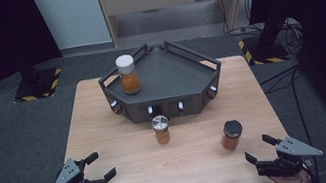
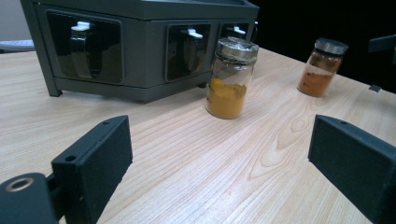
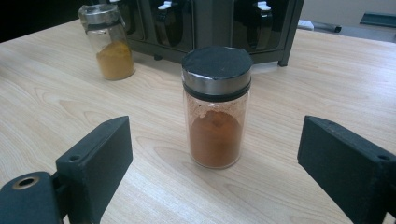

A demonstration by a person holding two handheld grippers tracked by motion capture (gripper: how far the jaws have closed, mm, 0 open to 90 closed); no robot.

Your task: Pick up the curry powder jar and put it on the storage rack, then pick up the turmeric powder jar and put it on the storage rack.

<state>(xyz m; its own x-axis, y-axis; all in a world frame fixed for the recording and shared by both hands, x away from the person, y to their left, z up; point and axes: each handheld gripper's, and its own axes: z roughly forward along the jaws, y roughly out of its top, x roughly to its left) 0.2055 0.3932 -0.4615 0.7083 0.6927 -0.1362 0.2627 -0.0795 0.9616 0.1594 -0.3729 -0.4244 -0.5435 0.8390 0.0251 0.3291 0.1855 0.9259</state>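
Three spice jars are in play. A white-lidded jar [image 1: 128, 74] of orange powder stands on the dark rack [image 1: 173, 77] at its left side. A silver-lidded jar [image 1: 161, 129] [image 2: 229, 77] [image 3: 108, 41] of yellow powder stands on the table just in front of the rack. A black-lidded jar [image 1: 231, 134] [image 3: 216, 107] [image 2: 323, 66] of reddish powder stands to the right. My left gripper [image 1: 100, 167] [image 2: 219, 163] rests open near the table's front left corner, nothing between its pads. My right gripper [image 1: 259, 149] [image 3: 215, 163] is open at the front right, the black-lidded jar standing a little beyond its jaws.
The rack [image 2: 140, 46] [image 3: 210, 23] has a rail around its top and dark compartments with white-tipped handles in its front faces. The wooden table [image 1: 130, 178] stands on grey carpet. Stand bases with yellow-black tape [image 1: 38, 85] and cables [image 1: 280, 76] lie on the floor beyond.
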